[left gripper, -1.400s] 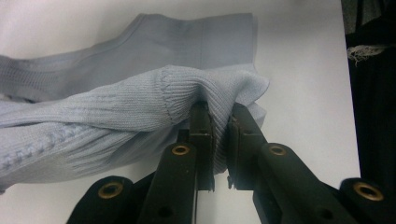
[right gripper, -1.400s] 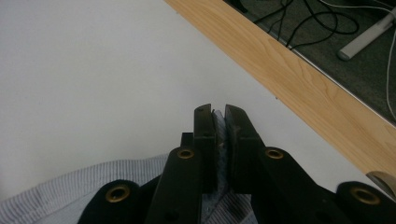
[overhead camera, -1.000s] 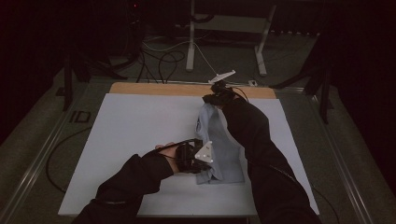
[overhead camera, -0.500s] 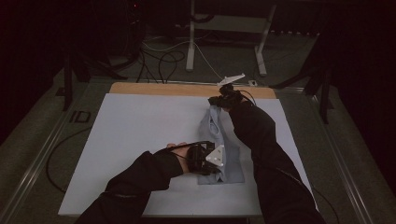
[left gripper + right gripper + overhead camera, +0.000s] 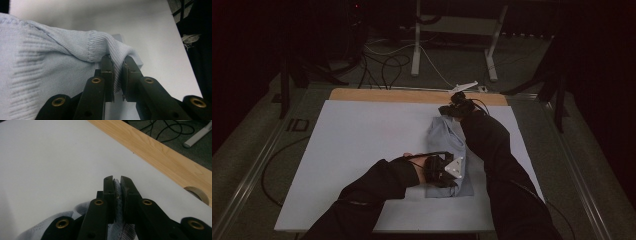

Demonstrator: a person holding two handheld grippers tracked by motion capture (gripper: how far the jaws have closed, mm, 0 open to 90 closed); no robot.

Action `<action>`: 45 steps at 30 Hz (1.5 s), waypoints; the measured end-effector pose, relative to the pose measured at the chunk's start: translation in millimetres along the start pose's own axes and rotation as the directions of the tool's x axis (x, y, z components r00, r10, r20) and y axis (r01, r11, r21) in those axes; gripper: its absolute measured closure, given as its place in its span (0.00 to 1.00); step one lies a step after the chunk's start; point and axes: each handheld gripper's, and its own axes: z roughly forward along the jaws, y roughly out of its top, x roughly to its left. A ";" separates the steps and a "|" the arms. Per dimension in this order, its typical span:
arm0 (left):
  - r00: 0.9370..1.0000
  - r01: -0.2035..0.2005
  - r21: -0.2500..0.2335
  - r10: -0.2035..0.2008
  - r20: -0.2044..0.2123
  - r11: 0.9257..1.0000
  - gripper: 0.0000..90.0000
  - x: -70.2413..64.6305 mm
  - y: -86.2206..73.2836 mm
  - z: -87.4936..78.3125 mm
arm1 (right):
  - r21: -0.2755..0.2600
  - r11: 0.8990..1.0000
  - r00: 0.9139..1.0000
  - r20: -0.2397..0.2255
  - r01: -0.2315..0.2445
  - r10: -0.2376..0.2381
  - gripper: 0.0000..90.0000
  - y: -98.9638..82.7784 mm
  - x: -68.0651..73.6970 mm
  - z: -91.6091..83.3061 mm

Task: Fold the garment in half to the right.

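Folding a pale-blue knitted garment (image 5: 451,150) on the white table surface (image 5: 362,140), toward its right side; the step in hand appears to be carrying 1 fold across. Left gripper (image 5: 117,75) is clamped on a ribbed hem at the near end; right gripper (image 5: 118,195) pinches a thin edge of the same knit at the far end, near the wooden strip (image 5: 160,152). Fabric is soft, fine-ribbed, bunched into a rounded roll; next move likely calls for lowering both ends evenly, then releasing.
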 end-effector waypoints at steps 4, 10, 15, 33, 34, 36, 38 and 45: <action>1.000 0.023 0.020 -0.023 0.003 1.000 0.91 2.6 4.1 9.8 | -0.014 1.000 1.000 -0.001 -0.009 0.009 0.93 0.6 -5.1 -1.9; 0.999 0.041 0.043 -0.041 0.001 0.998 0.90 4.3 9.7 22.0 | -0.011 1.000 1.000 -0.007 -0.014 0.014 0.83 1.0 -11.1 -3.1; 0.998 0.067 0.024 -0.067 0.011 0.997 0.61 1.8 17.2 27.9 | -0.001 0.999 0.999 -0.016 -0.051 0.051 0.32 -0.3 -14.2 -5.3; 0.994 0.084 0.034 -0.086 0.073 0.996 0.09 -4.0 15.0 24.4 | -0.002 0.999 0.997 -0.062 -0.044 0.044 0.15 -4.3 -10.4 -15.4; 0.994 0.085 0.032 -0.087 0.068 0.996 0.08 -4.5 15.1 23.6 | -0.005 0.999 0.997 -0.062 -0.045 0.045 0.15 -4.5 -9.7 -15.9; 0.994 0.083 0.035 -0.085 0.071 0.996 0.07 -4.6 15.1 21.1 | -0.006 0.999 0.997 -0.063 -0.040 0.040 0.15 -5.1 -9.2 -16.6; 0.993 0.085 0.031 -0.087 0.074 0.996 0.06 -4.3 14.8 18.2 | -0.012 0.999 0.997 -0.064 -0.040 0.040 0.15 -5.6 -8.2 -17.9; 0.992 0.102 0.004 -0.102 0.073 0.995 0.04 -3.6 8.9 7.2 | -0.022 0.999 0.997 -0.072 -0.033 0.031 0.15 -10.8 -5.3 -20.3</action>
